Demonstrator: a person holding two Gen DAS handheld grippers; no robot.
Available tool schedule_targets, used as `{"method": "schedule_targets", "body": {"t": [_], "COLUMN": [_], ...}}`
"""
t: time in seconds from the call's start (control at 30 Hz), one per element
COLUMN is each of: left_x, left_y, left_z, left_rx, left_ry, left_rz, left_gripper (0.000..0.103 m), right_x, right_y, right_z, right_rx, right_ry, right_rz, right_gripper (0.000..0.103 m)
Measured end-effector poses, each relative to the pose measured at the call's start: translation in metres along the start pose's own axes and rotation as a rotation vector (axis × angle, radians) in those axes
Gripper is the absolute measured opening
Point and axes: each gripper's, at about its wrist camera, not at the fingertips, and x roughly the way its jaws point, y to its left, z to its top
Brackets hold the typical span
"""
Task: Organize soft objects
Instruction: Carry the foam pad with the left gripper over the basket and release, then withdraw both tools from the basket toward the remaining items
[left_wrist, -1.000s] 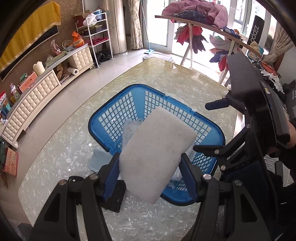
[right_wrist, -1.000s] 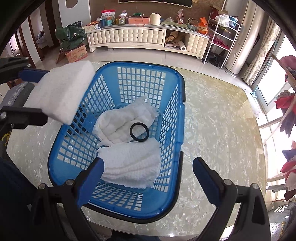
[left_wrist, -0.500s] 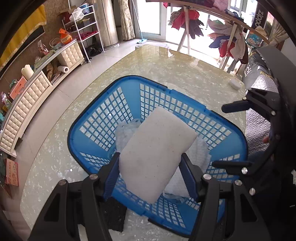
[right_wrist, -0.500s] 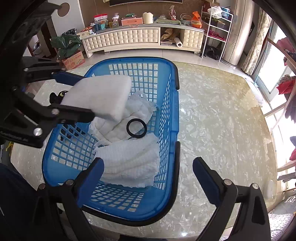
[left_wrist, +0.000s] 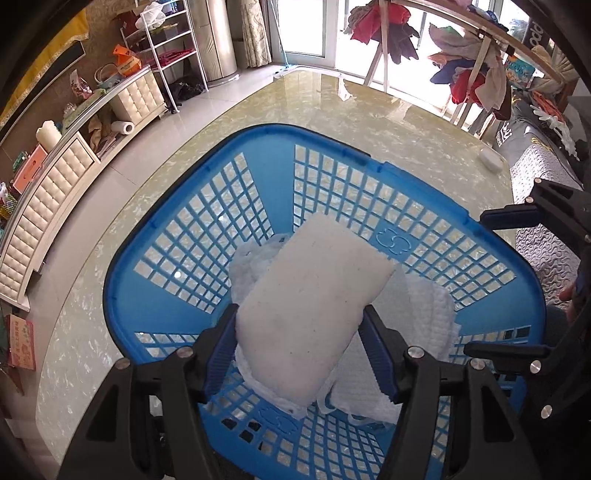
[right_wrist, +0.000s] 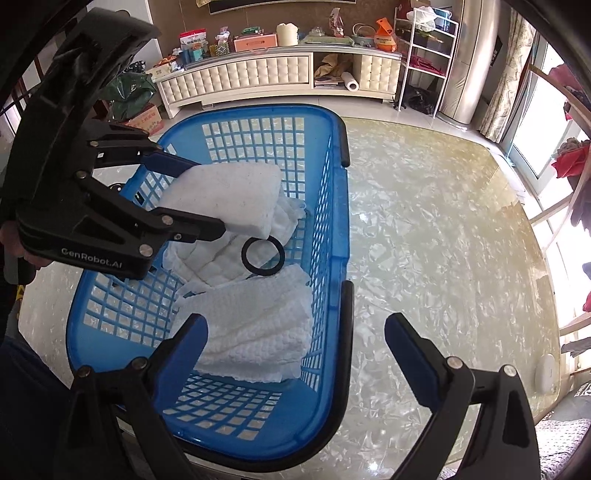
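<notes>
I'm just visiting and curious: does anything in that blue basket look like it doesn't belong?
A black ring lies on the white cloths in the blue basket. Among soft white things it looks odd; I can't tell what it is.

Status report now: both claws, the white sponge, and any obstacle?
Left claw shut on white sponge, above blue basket. Right claw open, empty. Folded white towels and black ring lie underneath.

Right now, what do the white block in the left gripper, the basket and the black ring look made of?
White block: looks like soft matte foam or sponge, fine-pored and speckled, held in the left gripper.
Basket: glossy blue moulded plastic with a lattice wall and a dark rim.
Black ring: smooth and thin, maybe rubber or elastic; I cannot tell which. It lies on quilted white cloths.
</notes>
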Motion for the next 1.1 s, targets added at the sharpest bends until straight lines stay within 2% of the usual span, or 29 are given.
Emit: {"method": "schedule_targets", "body": {"t": [0.27, 0.43, 0.5, 0.73, 0.83, 0.87, 1.1], "left_x": [0.011, 0.017, 0.019, 0.018, 0.017, 0.016, -0.005], "left_y": [-0.002, 0.005, 0.006, 0.009, 0.009, 0.008, 0.005], "left_z": [0.008, 0.008, 0.008, 0.010, 0.010, 0.010, 0.009], "left_rx": [0.020, 0.000, -0.003, -0.026, -0.022, -0.020, -0.021], "left_ry": [0.021, 0.033, 0.032, 0.021, 0.013, 0.010, -0.028], "left_rz": [0.033, 0.036, 0.047, 0.044, 0.044, 0.045, 0.057], "left_gripper": [0.067, 0.073, 0.080, 0.090, 0.097, 0.103, 0.103], "right_x": [0.007, 0.008, 0.008, 0.012, 0.013, 0.012, 0.007], "right_y": [-0.001, -0.002, -0.003, -0.006, -0.005, -0.005, 0.001], "right_z": [-0.001, 0.001, 0.001, 0.001, 0.002, 0.002, 0.004], "right_rx": [-0.005, 0.004, 0.002, 0.009, 0.012, 0.014, 0.010], "right_ry": [0.016, 0.013, 0.017, 0.022, 0.021, 0.019, 0.005], "right_rz": [0.008, 0.014, 0.015, 0.024, 0.027, 0.028, 0.028], "right_gripper": [0.097, 0.097, 0.097, 0.096, 0.096, 0.096, 0.096]}}
